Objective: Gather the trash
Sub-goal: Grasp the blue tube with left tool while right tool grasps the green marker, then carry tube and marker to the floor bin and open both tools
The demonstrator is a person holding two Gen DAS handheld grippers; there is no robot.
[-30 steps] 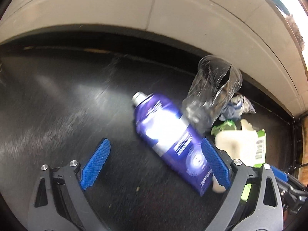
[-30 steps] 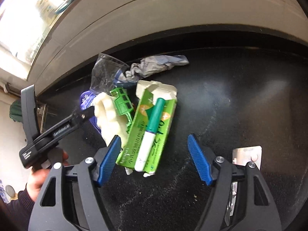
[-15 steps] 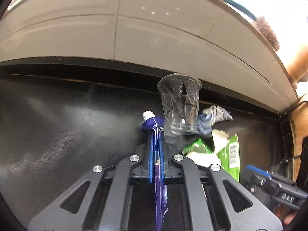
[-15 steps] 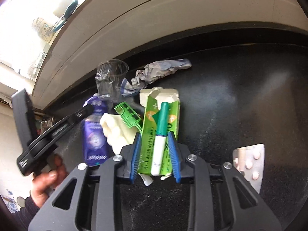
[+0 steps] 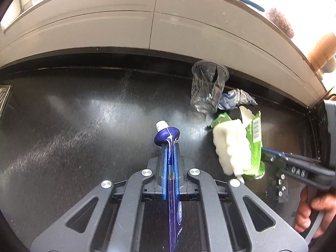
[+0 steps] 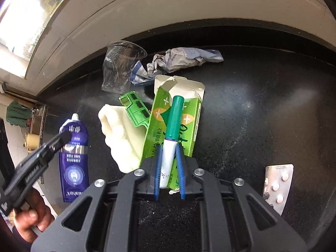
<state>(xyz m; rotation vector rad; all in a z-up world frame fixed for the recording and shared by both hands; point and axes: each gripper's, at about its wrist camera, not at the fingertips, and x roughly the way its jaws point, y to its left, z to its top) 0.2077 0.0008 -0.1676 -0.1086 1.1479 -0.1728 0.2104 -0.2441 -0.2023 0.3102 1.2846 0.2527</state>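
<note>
My left gripper [image 5: 170, 147] is shut on a flattened blue tube [image 5: 167, 135] with a white neck, held on edge above the black counter [image 5: 73, 126]; the tube also shows in the right wrist view [image 6: 72, 159]. My right gripper [image 6: 169, 149] is shut on a green-capped white marker [image 6: 173, 124] and the green carton [image 6: 189, 115] under it. A cream foam piece [image 6: 119, 134] and a green plastic strip [image 6: 136, 109] lie against the carton. The carton and foam show lifted in the left wrist view [image 5: 237, 145].
A cracked clear plastic cup [image 5: 206, 88] stands near the back wall, with a crumpled grey-blue wrapper [image 6: 182, 61] beside it. A silver pill blister [image 6: 277, 184] lies at the right. A pale wall ledge [image 5: 147, 27] runs behind the counter.
Both grippers went from open to shut, the left on the blue tube, the right on the marker and carton. Both have since lifted their loads off the counter.
</note>
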